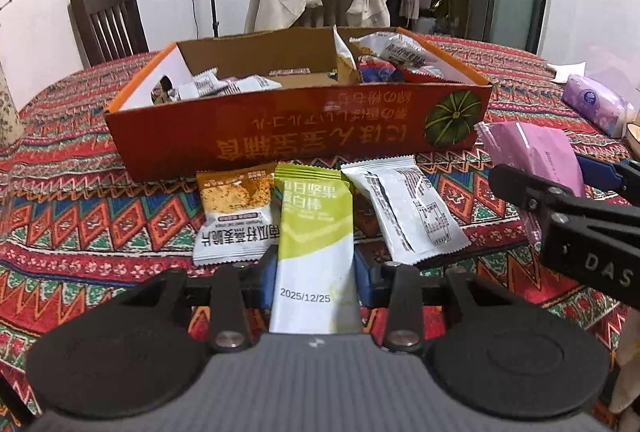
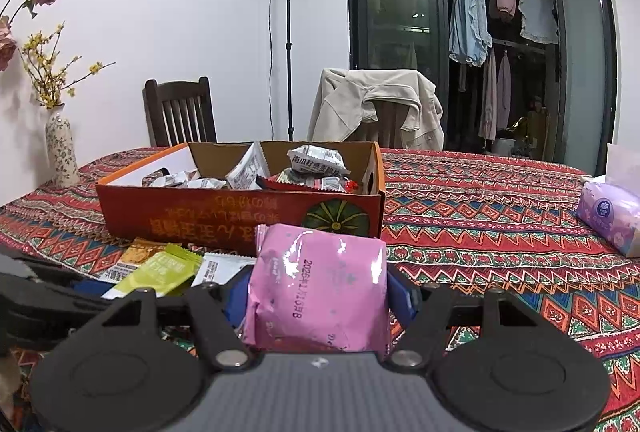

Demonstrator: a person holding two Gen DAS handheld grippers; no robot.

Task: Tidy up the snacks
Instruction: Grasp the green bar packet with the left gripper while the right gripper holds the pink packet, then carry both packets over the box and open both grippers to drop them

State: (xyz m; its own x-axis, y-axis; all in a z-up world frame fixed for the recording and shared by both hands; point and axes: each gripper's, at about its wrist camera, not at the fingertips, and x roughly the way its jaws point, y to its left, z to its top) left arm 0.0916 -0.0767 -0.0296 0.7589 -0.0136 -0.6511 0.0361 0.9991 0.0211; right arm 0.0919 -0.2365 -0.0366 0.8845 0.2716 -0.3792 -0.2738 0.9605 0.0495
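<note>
We log a green-and-white snack packet (image 1: pixel 314 252) clamped between the blue pads of our left gripper (image 1: pixel 315 272), long axis running straight away from the camera toward the box, its green end forward and its date-stamped white end nearest us; the near end is cut off behind the gripper body. Our right gripper (image 2: pixel 318 296) is closed on a pink packet (image 2: pixel 320 284), held upright with its printed date reading sideways; its lower edge is hidden by the gripper body. Both packets sit just in front of the orange cardboard box (image 1: pixel 280 135)

On the patterned tablecloth (image 1: pixel 80 199), just left of the green packet, lies an orange-and-white cracker packet (image 1: pixel 230 216), partly overlapped by it; just right lies a white packet (image 1: pixel 404 207), back side up, tilted

Box contents: several small white wrappers (image 1: pixel 224 85) at the left end, a heap of white and red packets (image 2: pixel 316 167) at the right end, one white packet (image 2: pixel 246 167) standing on edge between them. The individual labels are too small to read

Beyond: a purple tissue pack (image 2: pixel 610 213) well to the right, a flowered vase (image 2: pixel 60 147) at the far left, a chair draped with a beige jacket (image 2: pixel 376 107)
</note>
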